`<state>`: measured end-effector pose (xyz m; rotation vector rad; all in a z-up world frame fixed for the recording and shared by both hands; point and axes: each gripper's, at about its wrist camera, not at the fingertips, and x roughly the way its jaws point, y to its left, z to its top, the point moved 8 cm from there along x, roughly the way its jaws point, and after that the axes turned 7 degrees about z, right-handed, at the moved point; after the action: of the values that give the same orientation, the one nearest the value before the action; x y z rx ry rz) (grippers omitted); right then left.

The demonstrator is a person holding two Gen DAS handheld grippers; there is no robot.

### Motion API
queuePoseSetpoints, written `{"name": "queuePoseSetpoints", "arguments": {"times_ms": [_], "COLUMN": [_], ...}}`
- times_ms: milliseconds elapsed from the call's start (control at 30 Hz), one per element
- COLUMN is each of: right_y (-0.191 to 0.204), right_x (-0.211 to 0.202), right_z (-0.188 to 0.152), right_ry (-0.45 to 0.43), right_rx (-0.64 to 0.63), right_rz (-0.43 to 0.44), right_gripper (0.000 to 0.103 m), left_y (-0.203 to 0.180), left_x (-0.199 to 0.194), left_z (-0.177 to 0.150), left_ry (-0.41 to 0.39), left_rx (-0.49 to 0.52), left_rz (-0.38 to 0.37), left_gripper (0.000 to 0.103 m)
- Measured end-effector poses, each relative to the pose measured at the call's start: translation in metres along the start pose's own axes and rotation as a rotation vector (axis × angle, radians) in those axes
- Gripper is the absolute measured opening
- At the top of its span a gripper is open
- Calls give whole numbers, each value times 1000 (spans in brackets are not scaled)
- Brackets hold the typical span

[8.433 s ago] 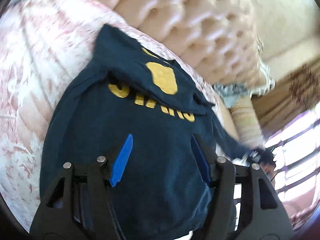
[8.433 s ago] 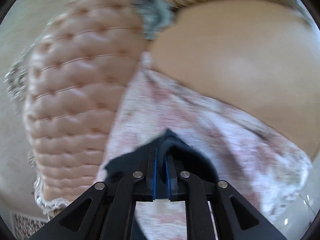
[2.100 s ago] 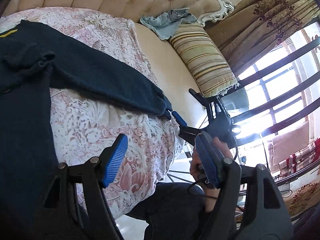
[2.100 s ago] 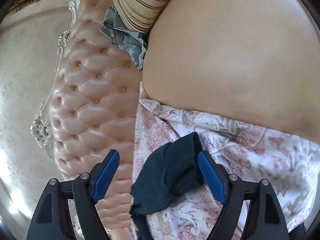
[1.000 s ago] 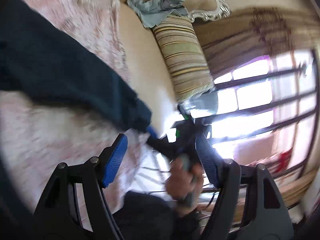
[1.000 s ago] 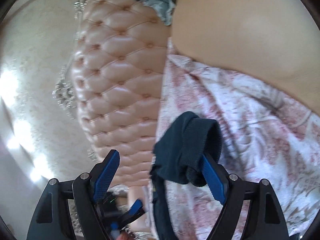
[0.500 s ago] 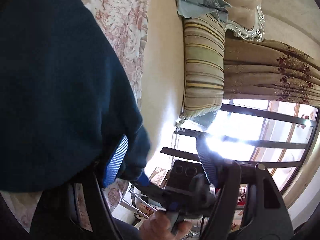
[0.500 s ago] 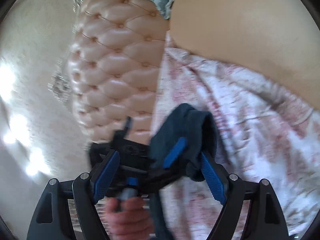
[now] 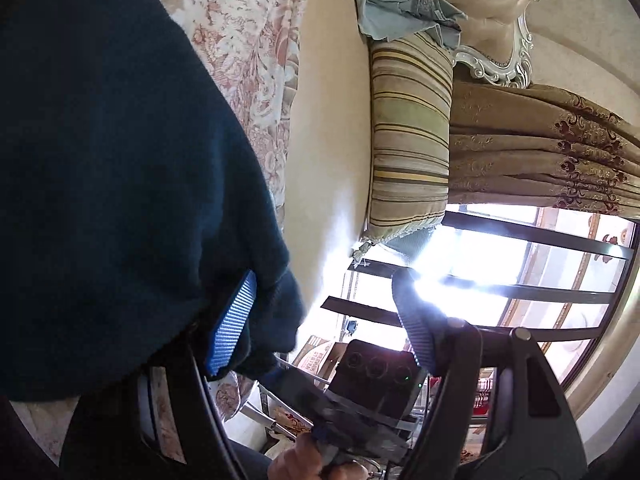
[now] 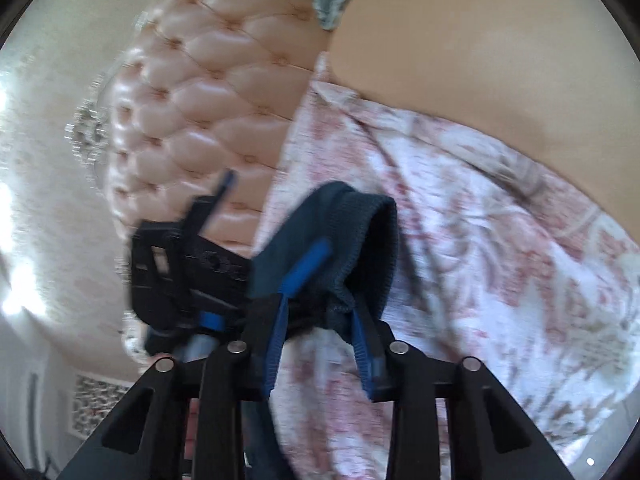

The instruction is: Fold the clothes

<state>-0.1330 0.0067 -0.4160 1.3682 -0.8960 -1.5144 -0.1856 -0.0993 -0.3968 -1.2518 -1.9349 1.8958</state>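
A dark navy sweatshirt sleeve (image 9: 120, 160) lies across the floral cover and fills the left of the left wrist view. Its ribbed cuff (image 10: 360, 232) is lifted off the cover. My right gripper (image 10: 320, 304) is closing its jaws on the bunched end of the cuff, and the fabric fills the gap between the pads. My left gripper (image 9: 324, 280) stands open beside it, one blue finger (image 10: 308, 264) lying against the cuff, the other clear of the cloth. A hand (image 9: 304, 460) holds the right gripper below the cuff.
The floral cover (image 10: 480, 240) lies on a beige seat cushion (image 10: 500, 40) in front of a tufted sofa back (image 10: 208, 80). A striped cushion (image 9: 408, 128) and a grey-blue cloth (image 9: 392, 0) sit at the sofa's end. Behind them are a brown curtain (image 9: 540, 152) and a barred window (image 9: 520, 288).
The left gripper swung down onto the sleeve's cuff and put one finger against it. The right gripper's jaws, wide apart before, have closed in on the cuff.
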Motion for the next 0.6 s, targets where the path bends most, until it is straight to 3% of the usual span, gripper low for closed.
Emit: {"name": "queuePoseSetpoints", "arguments": {"times_ms": [67, 133, 367, 433, 533, 600], "right_y": [-2, -4, 5, 11, 27, 31], "right_x": [1, -1, -2, -12, -21, -23], "right_z": [-1, -2, -1, 7, 13, 16], "right_ry": [2, -4, -2, -46, -77, -79], "right_rx": [-22, -39, -166, -175, -161, -167], "right_rz": [-62, -124, -289, -283, -179, -159], "right_gripper": [31, 17, 9, 8, 8, 8], "left_y": [1, 1, -13, -26, -27, -17], "left_x": [0, -1, -8, -30, -85, -137], "left_z": [0, 0, -7, -13, -20, -27], "left_ry": [6, 7, 18, -16, -91, -177], "left_rx": [0, 0, 62, 122, 165, 206], "left_rz": [-1, 0, -7, -21, -26, 11], "left_gripper": [73, 73, 73, 73, 73, 73]}}
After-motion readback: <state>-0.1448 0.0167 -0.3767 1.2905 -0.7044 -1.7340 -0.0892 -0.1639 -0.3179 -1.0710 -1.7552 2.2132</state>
